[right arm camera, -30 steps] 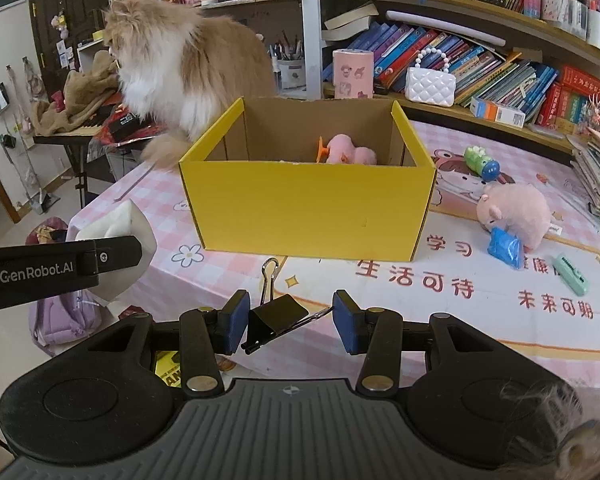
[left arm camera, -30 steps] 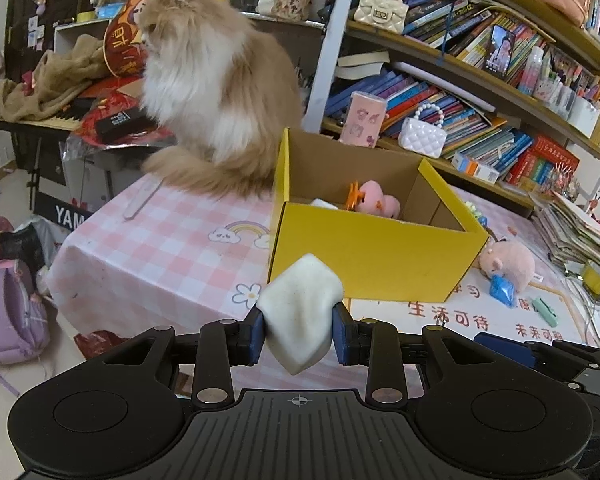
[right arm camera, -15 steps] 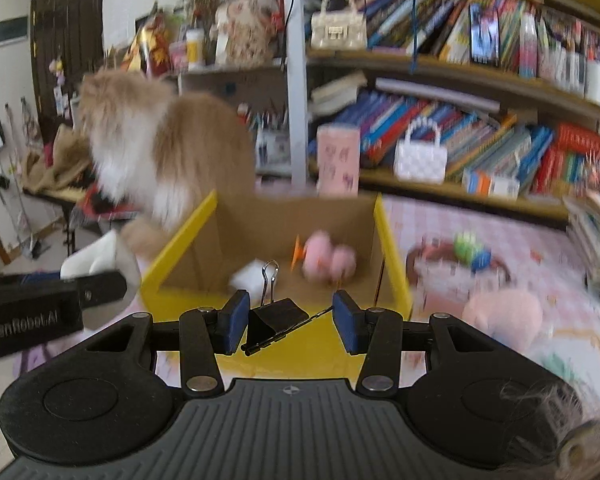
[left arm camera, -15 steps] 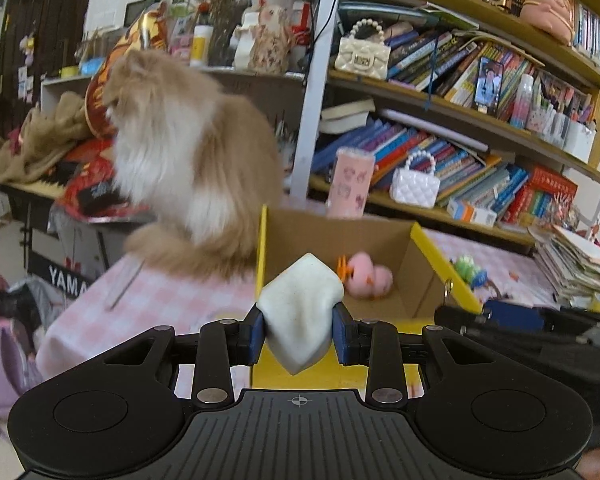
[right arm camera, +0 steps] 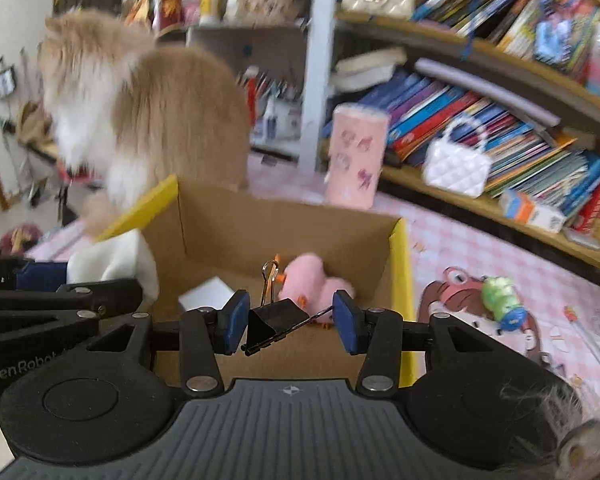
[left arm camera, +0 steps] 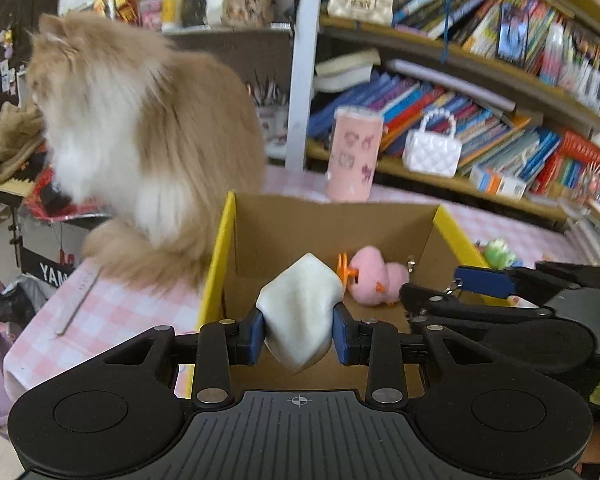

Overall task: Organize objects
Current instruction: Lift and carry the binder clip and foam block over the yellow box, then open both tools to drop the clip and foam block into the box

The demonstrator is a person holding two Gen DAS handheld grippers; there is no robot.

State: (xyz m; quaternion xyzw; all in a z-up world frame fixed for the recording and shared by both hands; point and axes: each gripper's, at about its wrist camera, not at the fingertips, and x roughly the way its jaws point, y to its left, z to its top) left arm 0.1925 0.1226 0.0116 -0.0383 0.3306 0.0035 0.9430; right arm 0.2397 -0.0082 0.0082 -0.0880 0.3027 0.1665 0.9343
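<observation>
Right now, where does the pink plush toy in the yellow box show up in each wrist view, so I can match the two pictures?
Left wrist view: the pink plush toy lies on the box floor, just right of centre, beyond the white foam piece.
Right wrist view: centre, just beyond the black binder clip.
Shared landmark: the pink patterned cup standing behind the yellow box.
</observation>
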